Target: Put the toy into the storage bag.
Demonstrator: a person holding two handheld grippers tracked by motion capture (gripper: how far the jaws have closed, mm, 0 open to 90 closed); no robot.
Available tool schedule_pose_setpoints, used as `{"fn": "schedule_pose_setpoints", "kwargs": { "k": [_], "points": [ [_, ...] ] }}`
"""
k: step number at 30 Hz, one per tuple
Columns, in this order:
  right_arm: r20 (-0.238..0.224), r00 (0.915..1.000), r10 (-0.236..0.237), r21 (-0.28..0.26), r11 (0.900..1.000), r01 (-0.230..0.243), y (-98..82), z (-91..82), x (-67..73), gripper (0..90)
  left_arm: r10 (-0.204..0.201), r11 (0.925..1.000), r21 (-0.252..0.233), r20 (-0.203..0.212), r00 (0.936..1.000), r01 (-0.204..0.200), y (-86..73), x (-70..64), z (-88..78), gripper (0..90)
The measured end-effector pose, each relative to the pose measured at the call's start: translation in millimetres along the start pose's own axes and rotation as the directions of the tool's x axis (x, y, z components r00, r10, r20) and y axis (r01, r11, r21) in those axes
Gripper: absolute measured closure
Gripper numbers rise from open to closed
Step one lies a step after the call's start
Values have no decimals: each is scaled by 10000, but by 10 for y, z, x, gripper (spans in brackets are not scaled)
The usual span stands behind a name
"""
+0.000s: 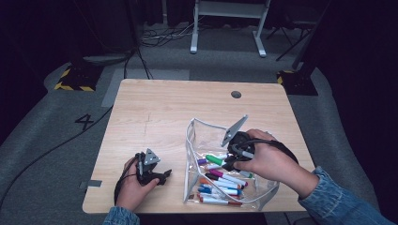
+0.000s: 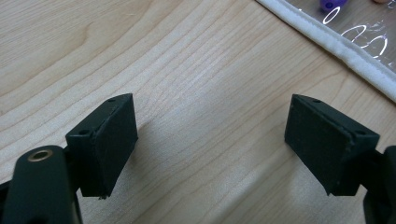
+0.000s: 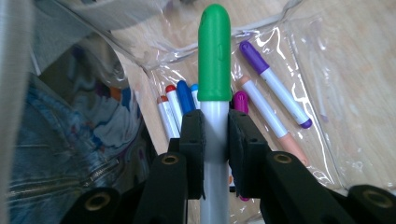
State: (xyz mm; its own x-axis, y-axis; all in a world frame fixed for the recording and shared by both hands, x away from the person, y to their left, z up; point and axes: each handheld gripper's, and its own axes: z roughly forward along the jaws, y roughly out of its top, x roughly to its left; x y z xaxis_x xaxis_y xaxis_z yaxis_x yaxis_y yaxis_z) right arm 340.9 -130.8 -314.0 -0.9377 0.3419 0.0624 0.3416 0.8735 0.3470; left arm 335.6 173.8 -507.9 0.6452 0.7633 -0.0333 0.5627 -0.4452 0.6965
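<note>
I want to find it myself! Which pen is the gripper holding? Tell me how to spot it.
Look at the clear plastic pouch lying open on the wooden table, full of markers. The right gripper is above it, shut on the green-capped marker. It is the one with a green cap, lifted off the pile; the others lie flat with purple, blue, red or orange caps.

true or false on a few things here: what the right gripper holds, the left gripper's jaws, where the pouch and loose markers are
1. The right gripper is shut on a green-capped marker. True.
2. The left gripper is clamped on the pouch's edge. False: its jaws stand open over bare table, with the white-edged clear pouch off to one side.
3. Several markers lie inside the clear pouch. True: a purple-capped marker and others lie in it.
4. The pouch hangs in the air above the table. False: it rests on the table.
5. The held marker's cap is red. False: it is green.
</note>
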Motion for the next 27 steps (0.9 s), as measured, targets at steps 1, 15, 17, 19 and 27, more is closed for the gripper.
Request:
{"fn": "schedule_pose_setpoints", "kwargs": {
  "k": [1, 15, 17, 19, 27],
  "points": [
    [-35, 10000, -56, 127, 9999, 56, 12, 63, 2, 772, 6, 10000, 0, -2, 10000, -6, 0, 0, 0, 174],
    [-622, 9971, -441, 1231, 9911, 515, -14, 581, 59, 772, 20, 10000, -16, -30, 10000, -20, 1, 1, 2, 174],
    [-584, 9972, -461, 1383, 9889, 538, -32, 633, 63, 771, 10, 10000, -12, -17, 10000, -10, 1, 0, 3, 174],
    [-615, 9969, -484, 1511, 9869, 572, -49, 682, 64, 771, 18, 10000, 2, -27, 10000, -18, 3, 1, 3, 173],
    [-610, 9952, -766, 2004, 9758, 874, -73, 782, 68, 771, 18, 10000, 0, -30, 10000, -18, 3, 1, 4, 174]
  ]
}}
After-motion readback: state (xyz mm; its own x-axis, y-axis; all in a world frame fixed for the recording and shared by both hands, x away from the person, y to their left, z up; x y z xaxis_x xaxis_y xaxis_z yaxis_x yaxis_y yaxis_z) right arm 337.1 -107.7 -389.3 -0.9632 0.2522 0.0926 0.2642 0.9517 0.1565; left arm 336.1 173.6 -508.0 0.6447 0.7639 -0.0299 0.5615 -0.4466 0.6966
